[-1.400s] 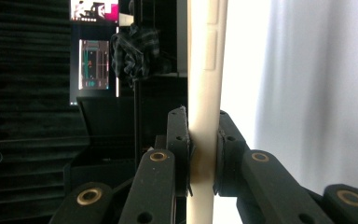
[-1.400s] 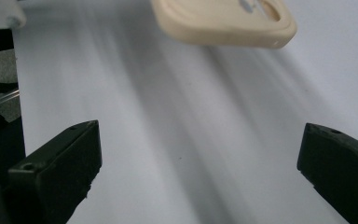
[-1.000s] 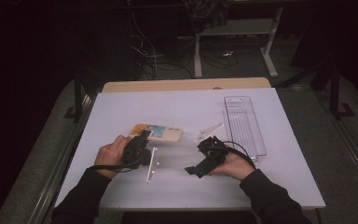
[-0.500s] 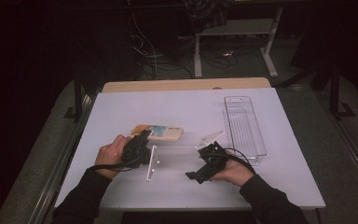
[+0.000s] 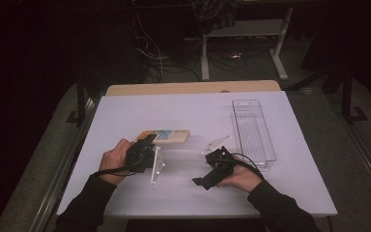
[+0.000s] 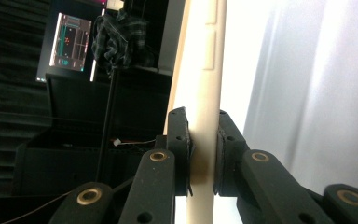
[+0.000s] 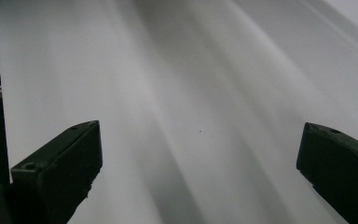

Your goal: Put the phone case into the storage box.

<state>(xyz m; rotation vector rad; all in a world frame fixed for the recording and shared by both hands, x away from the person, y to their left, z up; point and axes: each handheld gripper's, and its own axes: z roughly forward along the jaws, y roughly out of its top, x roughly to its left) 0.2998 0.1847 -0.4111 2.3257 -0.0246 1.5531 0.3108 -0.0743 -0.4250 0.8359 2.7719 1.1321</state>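
Note:
A flat cream-coloured device (image 5: 166, 136) with an orange and blue printed face lies left of the table's middle. My left gripper (image 5: 148, 141) is shut on its near end. In the left gripper view the two black pads (image 6: 179, 144) clamp the device's thin cream edge (image 6: 200, 70), which bears raised side buttons. My right gripper (image 5: 206, 178) sits near the table's front, right of centre, held by a hand. In the right gripper view my right gripper (image 7: 200, 154) stands open, its jaws wide apart over bare white table with nothing between them.
A long clear plastic tray (image 5: 252, 126) stands lengthwise at the right of the white table (image 5: 193, 111). A wooden board edge (image 5: 193, 87) runs along the far side. Beyond it are dark floor, cables and a stand's legs (image 5: 244, 36).
The right hand and its gripper have shifted slightly toward the near edge. The left gripper has stayed still, shut on the device.

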